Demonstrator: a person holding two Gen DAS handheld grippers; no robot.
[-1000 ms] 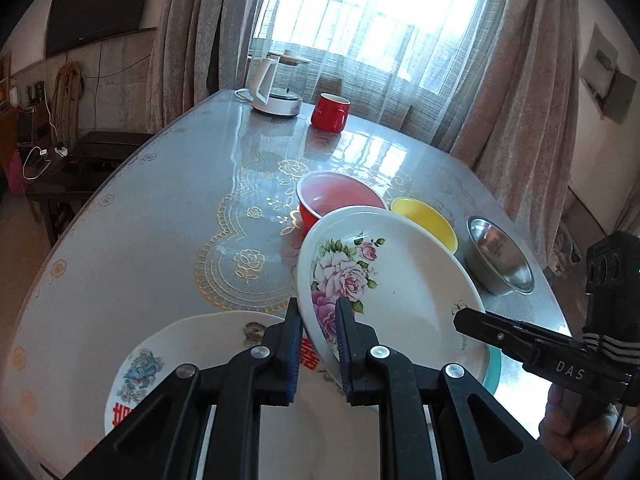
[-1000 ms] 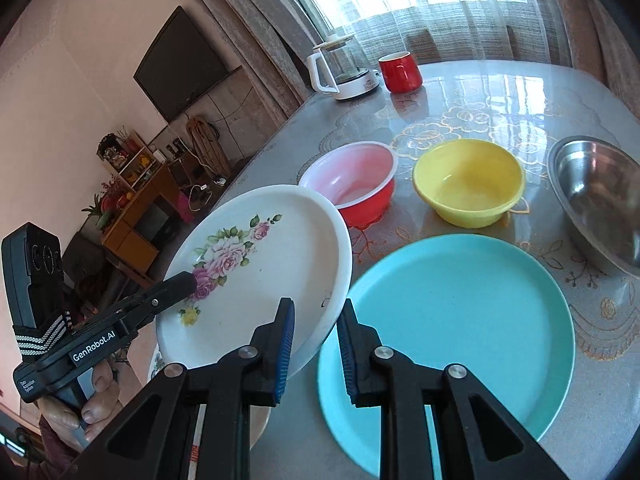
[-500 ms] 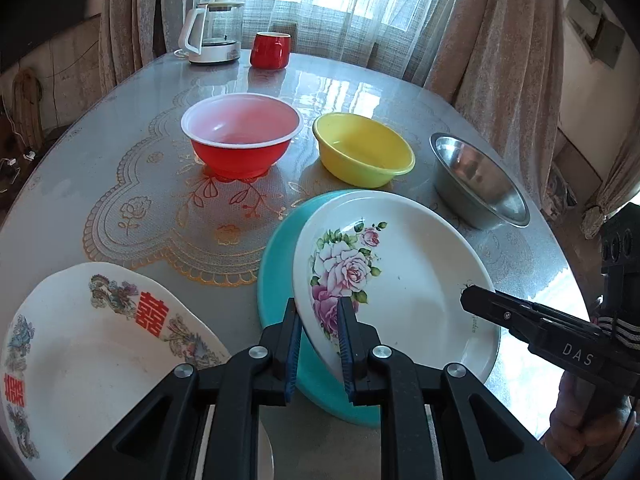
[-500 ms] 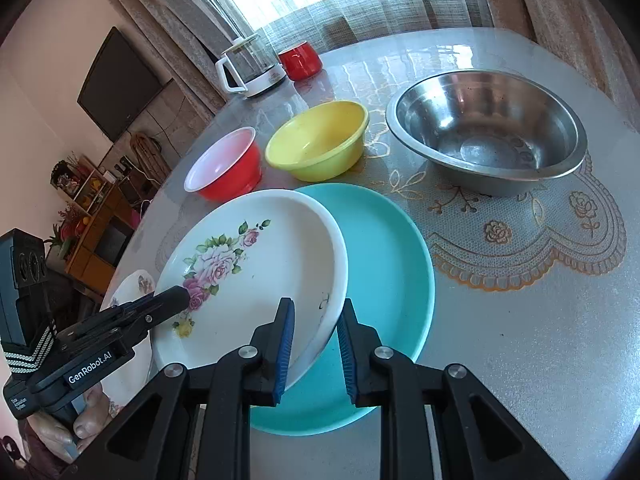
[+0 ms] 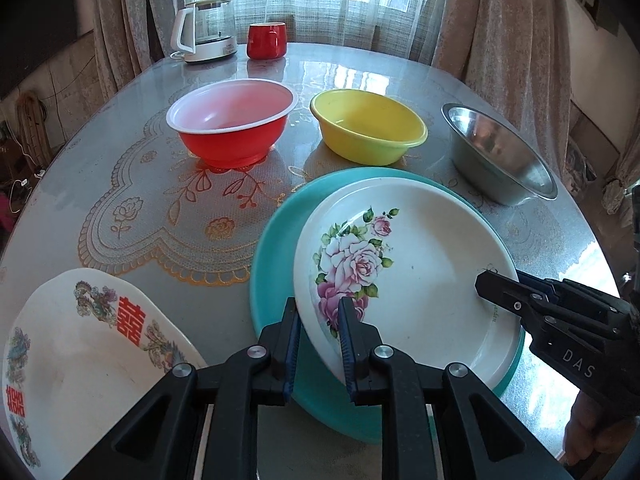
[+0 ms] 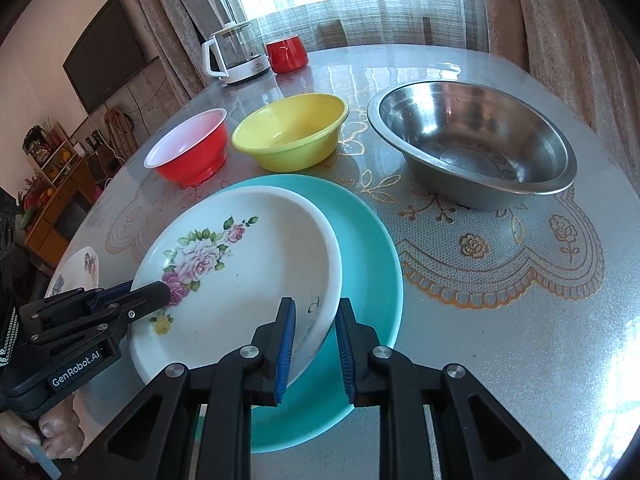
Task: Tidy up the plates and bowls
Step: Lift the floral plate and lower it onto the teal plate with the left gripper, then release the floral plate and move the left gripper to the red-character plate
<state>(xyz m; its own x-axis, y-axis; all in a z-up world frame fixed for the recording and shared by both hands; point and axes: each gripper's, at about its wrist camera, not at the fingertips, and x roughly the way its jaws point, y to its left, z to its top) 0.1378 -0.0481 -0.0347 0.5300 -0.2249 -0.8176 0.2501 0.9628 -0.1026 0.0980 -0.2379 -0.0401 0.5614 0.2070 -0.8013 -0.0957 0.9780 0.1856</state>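
Note:
A white plate with pink roses lies on a teal plate. My left gripper straddles the rose plate's near-left rim, its jaws slightly apart around it. My right gripper straddles the opposite rim, jaws also a little apart. Each gripper shows in the other's view. A red bowl, a yellow bowl and a steel bowl stand behind in a row. A white plate with red characters lies at the left.
A glass kettle and a red mug stand at the table's far edge by the curtains. The round table has a lace-pattern cover. A TV and shelves are off to the left.
The rose plate came down from a tilted, lifted hold onto the teal plate. Both grippers' jaws have opened slightly around its rim.

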